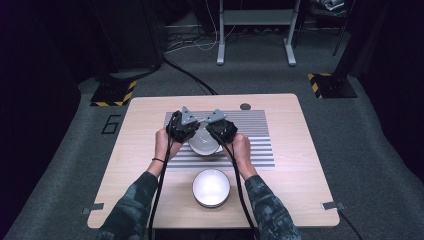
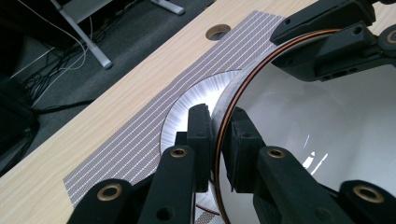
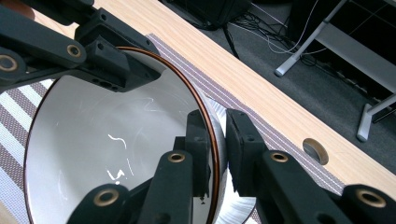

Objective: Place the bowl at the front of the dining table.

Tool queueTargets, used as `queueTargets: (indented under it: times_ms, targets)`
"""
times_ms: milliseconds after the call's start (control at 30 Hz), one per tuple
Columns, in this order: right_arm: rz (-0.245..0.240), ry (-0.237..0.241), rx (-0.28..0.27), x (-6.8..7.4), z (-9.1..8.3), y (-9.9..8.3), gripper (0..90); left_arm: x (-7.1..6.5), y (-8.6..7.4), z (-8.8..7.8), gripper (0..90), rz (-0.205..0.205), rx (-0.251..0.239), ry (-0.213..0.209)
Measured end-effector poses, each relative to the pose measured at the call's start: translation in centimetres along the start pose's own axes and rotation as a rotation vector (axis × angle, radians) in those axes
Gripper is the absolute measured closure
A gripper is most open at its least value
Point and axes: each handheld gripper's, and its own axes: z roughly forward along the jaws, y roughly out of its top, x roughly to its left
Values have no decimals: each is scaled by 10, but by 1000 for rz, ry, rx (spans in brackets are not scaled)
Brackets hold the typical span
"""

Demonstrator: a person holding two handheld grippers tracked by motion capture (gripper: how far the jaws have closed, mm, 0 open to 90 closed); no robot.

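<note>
1. A white bowl with a copper rim [image 1: 204, 143] is held over the striped mat [image 1: 255, 130], above a silvery plate [image 2: 187, 100] lying on it.
2. The left gripper [image 2: 215, 140] and right gripper [image 3: 218, 147] each pinch the bowl's rim on opposite sides, one jaw inside and one outside, likely to share its weight and keep it level.
3. A second bowl [image 1: 211, 187] sits near the table's front edge.
4. The wooden table [image 1: 140, 150] has a cable hole [image 1: 245, 106]; beyond lie grey carpet, cables and a metal stand [image 1: 255, 30].
</note>
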Motion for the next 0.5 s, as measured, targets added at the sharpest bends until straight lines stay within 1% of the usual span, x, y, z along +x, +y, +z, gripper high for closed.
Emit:
queueTargets:
  times_ms: [367,400,500]
  targets:
    - [12,-2,18,-3,9,-5,793,0,-1,12,816,0,17,-6]
    - [15,-3,18,-4,10,-5,793,0,-2,13,816,-8,13,-5]
    - [24,-2,26,-4,13,-7,793,1,-2,16,815,0,26,-7]
